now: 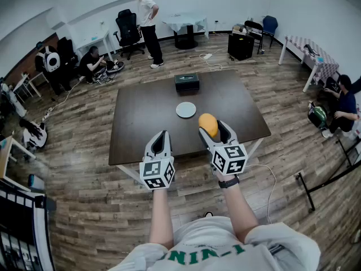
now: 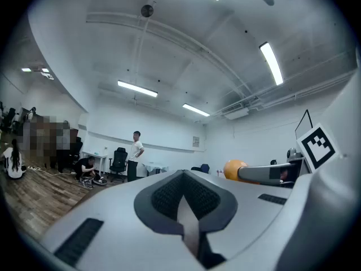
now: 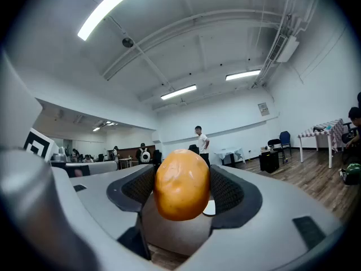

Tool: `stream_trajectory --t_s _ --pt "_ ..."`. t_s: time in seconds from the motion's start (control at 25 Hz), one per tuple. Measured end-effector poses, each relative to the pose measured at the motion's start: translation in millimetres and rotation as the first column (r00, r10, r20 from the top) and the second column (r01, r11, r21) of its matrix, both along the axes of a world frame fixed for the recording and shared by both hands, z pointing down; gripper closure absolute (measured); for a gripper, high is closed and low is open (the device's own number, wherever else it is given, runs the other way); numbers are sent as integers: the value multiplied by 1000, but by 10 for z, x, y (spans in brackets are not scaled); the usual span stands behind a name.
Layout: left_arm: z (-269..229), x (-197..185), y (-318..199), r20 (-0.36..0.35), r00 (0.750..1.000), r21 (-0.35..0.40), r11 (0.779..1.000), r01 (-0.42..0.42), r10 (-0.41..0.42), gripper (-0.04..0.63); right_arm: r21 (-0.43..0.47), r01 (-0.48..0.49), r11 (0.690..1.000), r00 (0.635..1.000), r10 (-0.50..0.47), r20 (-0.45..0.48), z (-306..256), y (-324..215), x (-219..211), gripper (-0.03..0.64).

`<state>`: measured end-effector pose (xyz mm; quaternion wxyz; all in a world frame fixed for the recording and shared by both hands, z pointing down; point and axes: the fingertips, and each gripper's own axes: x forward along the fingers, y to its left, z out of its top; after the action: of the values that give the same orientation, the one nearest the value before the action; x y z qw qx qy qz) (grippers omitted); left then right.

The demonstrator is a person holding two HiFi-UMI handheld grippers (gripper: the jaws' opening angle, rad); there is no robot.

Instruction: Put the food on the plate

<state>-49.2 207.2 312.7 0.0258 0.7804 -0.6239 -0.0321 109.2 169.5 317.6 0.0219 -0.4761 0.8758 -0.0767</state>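
Note:
An orange, potato-shaped piece of food (image 1: pixel 208 124) is clamped between the pads of my right gripper (image 1: pixel 214 130), held above the near edge of the dark table (image 1: pixel 141 117). In the right gripper view the food (image 3: pixel 181 184) fills the gap between both pads. A small white plate (image 1: pixel 185 109) lies on the table just beyond and left of the food; a sliver of the plate (image 3: pixel 209 208) shows behind it. My left gripper (image 1: pixel 162 143) hovers at the table's near edge, jaws shut with nothing in them (image 2: pixel 183 205). The food (image 2: pixel 234 169) shows to its right.
A dark box (image 1: pixel 186 82) sits at the table's far side. A person (image 1: pixel 148 24) stands beyond the table; others sit at the left (image 1: pixel 93 64) and right (image 1: pixel 342 103). Office chairs, small tables and floor cables ring the room.

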Motion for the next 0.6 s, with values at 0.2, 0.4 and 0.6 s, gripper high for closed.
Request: stream_trajectory --t_s 0.2,0.4,0.6 --pt "4 165 -151 -8 1000 -4 1000 1 -1 584 -12 18 1000 1000 -18 12 14 -143 133 296" --pt "-7 292 -265 8 1000 -9 1000 14 -14 584 -8 45 999 998 -44 33 -3 -256 236 295" --pt "17 395 -301 28 999 -15 1000 27 -26 584 -19 72 997 996 -71 62 83 -313 295 295"
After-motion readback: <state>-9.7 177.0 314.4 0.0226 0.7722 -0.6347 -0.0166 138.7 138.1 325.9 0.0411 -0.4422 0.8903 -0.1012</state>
